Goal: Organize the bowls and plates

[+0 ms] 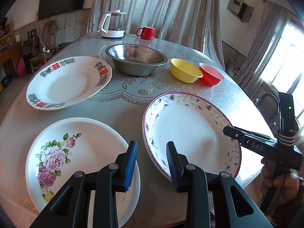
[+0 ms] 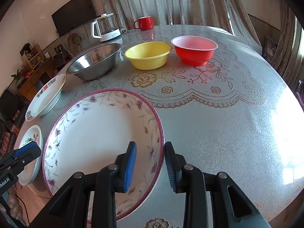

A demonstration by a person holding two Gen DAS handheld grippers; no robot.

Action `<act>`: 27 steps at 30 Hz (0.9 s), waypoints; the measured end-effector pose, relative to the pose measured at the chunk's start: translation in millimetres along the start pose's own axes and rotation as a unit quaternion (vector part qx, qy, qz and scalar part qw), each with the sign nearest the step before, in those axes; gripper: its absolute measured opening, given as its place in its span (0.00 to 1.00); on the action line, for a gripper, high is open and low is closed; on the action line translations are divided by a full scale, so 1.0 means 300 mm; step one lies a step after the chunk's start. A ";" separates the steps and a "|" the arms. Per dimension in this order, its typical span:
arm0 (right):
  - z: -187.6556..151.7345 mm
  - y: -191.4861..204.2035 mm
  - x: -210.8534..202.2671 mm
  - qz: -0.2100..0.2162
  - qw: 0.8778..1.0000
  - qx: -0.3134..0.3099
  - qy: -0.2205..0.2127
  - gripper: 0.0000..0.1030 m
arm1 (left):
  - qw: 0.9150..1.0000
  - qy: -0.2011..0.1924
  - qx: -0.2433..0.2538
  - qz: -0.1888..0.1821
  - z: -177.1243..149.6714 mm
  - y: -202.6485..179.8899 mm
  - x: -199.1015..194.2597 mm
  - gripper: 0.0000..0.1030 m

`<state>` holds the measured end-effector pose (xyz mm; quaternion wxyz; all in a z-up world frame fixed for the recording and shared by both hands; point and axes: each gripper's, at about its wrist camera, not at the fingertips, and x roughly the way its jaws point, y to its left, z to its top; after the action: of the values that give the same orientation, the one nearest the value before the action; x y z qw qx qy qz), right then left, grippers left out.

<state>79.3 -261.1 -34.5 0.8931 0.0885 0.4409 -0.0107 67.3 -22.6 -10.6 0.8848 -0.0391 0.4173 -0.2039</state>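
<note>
The right tool (image 2: 150, 166), fingers apart, is positioned astride the purple-flowered plate (image 2: 98, 133) rim; the rim should be seated fully between the pads before closure.

A rose-printed white plate (image 1: 79, 163) lay lower left, a purple-rimmed floral plate (image 1: 190, 133) beside it; upper right sat a yellow bowl (image 1: 185, 70) and a red bowl (image 1: 211, 74).

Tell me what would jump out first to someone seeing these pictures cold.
Three big white plates crowd the near side of the table: a rose plate at near left, a purple-rimmed plate beside it, and a red-character plate behind. Farther back sit a steel bowl, a yellow bowl and a red bowl. Both tools hover open, left tool, right tool.
</note>
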 end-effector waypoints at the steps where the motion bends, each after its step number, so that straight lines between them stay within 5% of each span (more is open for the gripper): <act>1: 0.000 0.002 0.000 -0.001 1.000 -0.001 0.000 0.30 | 1.000 -0.002 -0.001 0.000 0.001 0.001 -0.005 0.32; 14: 0.009 0.101 -0.051 -0.066 0.993 -0.074 -0.059 0.31 | 0.999 -0.020 -0.015 0.029 0.006 0.042 -0.035 0.32; 27: 0.028 0.302 0.001 0.019 0.990 -0.132 -0.037 0.32 | 0.997 -0.032 -0.033 0.067 0.008 0.108 -0.063 0.36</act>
<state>94.9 -173.3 -16.4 0.9125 -0.0222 0.4037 0.0615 69.2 14.2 -3.2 0.9073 -0.0472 0.3974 -0.1288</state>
